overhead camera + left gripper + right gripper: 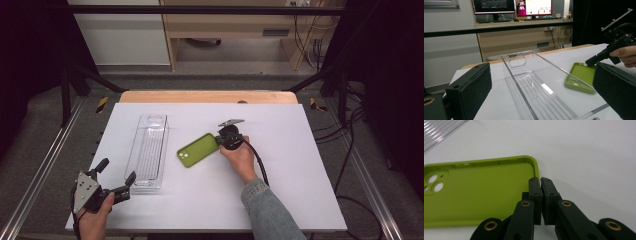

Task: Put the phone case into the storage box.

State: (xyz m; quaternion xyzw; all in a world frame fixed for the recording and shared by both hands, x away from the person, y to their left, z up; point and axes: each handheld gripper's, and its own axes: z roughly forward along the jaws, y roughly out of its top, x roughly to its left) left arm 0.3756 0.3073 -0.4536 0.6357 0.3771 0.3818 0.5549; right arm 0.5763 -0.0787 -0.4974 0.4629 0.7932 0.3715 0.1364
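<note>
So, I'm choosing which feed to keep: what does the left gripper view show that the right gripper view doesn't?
Left gripper view: the monitors on the far desk, the handle cutout of the clear bin, and the person's hand on the right tool. Right gripper view: up close, that tool's pads shut on the end wall of the green phone case, one inside, one outside. Both: the case, the bin's ribbed floor and the white table.

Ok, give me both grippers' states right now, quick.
Left gripper: open, holding nothing, beside the clear bin.
Right gripper: shut on the short-end rim of the green phone case.
</note>
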